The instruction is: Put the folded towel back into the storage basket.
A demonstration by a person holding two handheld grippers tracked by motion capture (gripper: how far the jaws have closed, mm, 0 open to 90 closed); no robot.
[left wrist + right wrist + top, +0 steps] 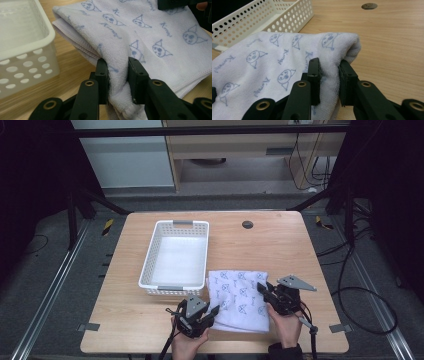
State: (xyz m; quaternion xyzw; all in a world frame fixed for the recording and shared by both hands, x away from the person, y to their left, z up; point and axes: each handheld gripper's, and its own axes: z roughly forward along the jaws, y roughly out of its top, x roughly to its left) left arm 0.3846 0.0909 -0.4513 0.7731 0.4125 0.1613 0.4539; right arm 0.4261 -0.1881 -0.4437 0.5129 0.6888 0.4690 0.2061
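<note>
Pale wooden table [280,245], rounded corners, a small dark round grommet [247,224] set near its far edge. Grey carpeted floor around it, metal rails along both sides, black cables [357,270] trailing on the right. Beyond the far edge, a light wood cabinet [240,150] and a dark horizontal bar.

White perforated plastic basket [176,257], rectangular, stands left of centre with its long side running away from the person; nothing visible inside.

Folded white terry towel printed with small blue cartoon faces and lettering [239,300] lies flat on the near part of the table, just right of the basket's near corner, close beside it.

Left gripper [212,312], held by the person's left hand [189,342], sits at the towel's near-left edge. In the left gripper view its black jaws are pinched on a bunched fold of the cloth, fabric squeezed between them.

Right gripper [263,289], in the right hand [286,325], is at the towel's right edge. In the right gripper view its jaws are likewise clamped on the folded edge, which bulges between them.
</note>
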